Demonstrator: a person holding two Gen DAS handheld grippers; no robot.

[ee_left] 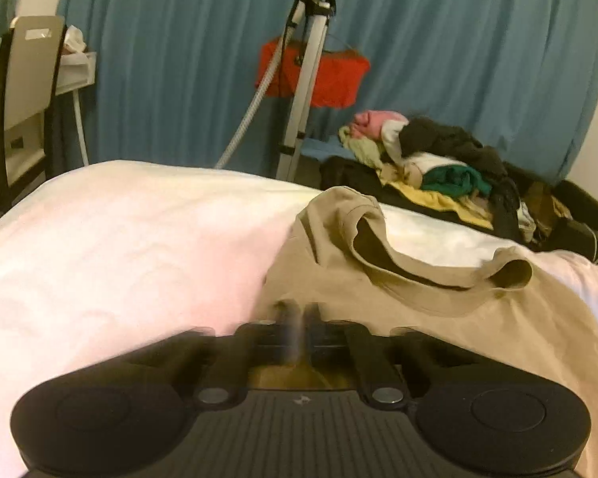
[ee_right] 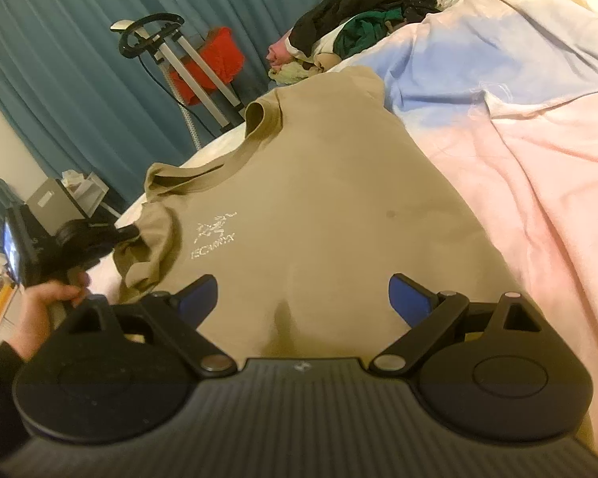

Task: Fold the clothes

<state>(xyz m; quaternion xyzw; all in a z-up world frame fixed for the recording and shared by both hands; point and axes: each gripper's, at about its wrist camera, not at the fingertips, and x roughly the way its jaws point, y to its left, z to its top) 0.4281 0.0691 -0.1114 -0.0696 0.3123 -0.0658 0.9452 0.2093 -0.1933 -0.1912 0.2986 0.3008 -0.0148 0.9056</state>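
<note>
Left tongs (ee_left: 297,314): fingers drawn together, tips blurred, held low and pointing forward. From the right wrist view the left tongs (ee_right: 133,233) sit at far left, carried in the person's left hand (ee_right: 50,302), dark sleeve at the wrist. Right tongs (ee_right: 303,298): blue-padded fingers (ee_right: 408,298) spread wide, level.

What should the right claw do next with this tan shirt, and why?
Probably lower the right claw onto the tan shirt and pinch its near edge. That claw is open, with fabric spread flat between its fingers, while the left claw seems already shut on the sleeve side. Both ends need holding before any fold on the bed.
</note>
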